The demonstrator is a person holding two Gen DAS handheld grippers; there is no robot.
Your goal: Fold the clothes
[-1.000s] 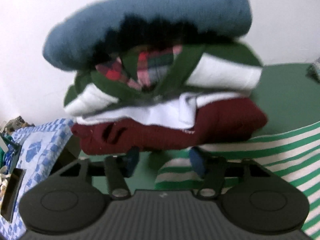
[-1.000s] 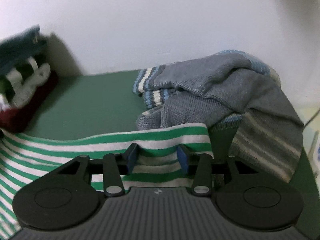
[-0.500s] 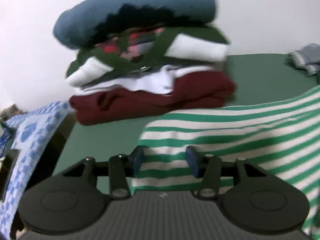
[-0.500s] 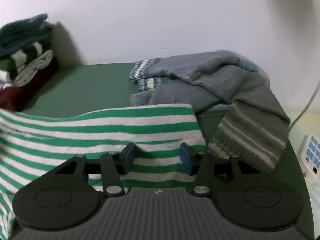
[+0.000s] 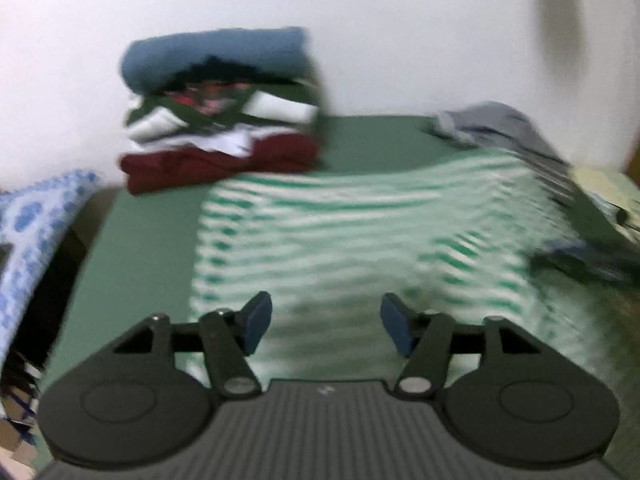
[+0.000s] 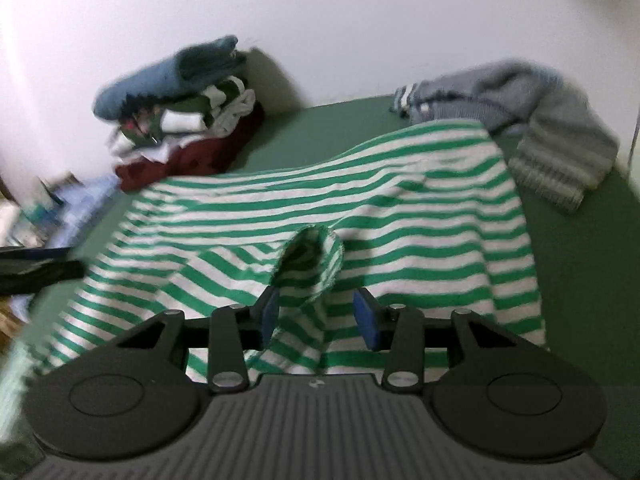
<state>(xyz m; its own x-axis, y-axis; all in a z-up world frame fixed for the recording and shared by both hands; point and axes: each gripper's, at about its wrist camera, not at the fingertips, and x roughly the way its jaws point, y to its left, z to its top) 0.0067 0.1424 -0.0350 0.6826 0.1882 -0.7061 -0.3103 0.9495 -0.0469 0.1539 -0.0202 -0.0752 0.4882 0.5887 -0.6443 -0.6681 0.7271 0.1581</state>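
Both grippers — left [image 5: 325,322], right [image 6: 318,317] — hover level over the striped shirt [image 6: 360,216], fingers spread.

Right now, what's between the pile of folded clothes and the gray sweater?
Bare green table and the far edge of the striped shirt lie between the folded pile and the gray sweater, in the right wrist view.

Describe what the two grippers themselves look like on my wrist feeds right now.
Both match. The left gripper and right gripper each have a black ribbed body with a small white mark at its centre, two rounded black lobes with a circular inset, and black linkage arms pinned by silver screws. The jaws end in blue pads. No cables or sleeves show.
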